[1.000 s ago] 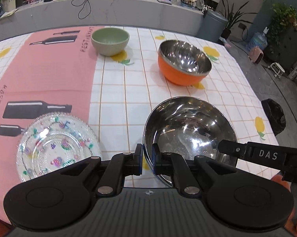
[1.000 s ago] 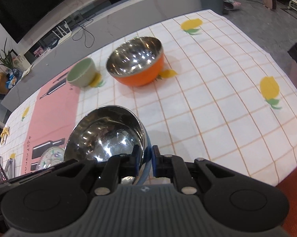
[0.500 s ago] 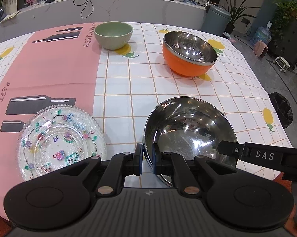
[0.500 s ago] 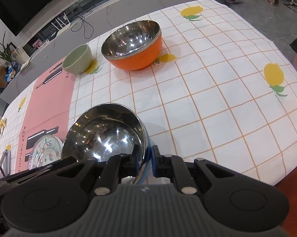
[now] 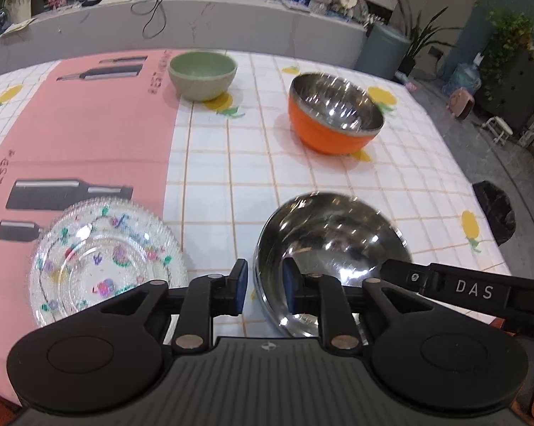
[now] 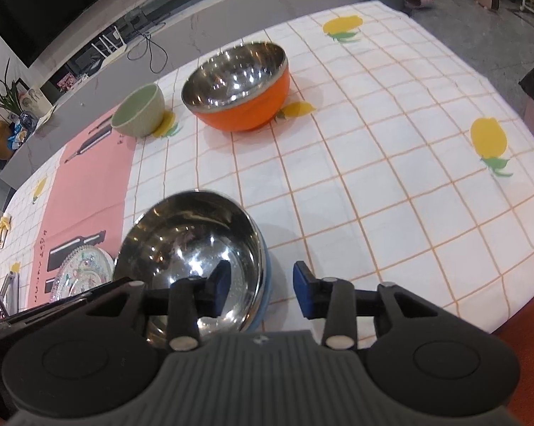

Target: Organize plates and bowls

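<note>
At the bottom centre of both views, the steel bowl [image 5: 332, 248] is being released: the jaws of the left gripper [image 5: 265, 285] and right gripper [image 6: 261, 289] are opening astride its rim, pads clear. Both should be drawn back level so the rim is not caught. Farther up sit the glass plate [image 5: 107, 259], orange bowl [image 5: 334, 117] and green bowl [image 5: 203, 74].

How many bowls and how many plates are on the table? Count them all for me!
Bowls: 3 — green bowl, orange bowl, shiny steel bowl
Plates: 1 — flowery glass plate
Total: 4
</note>
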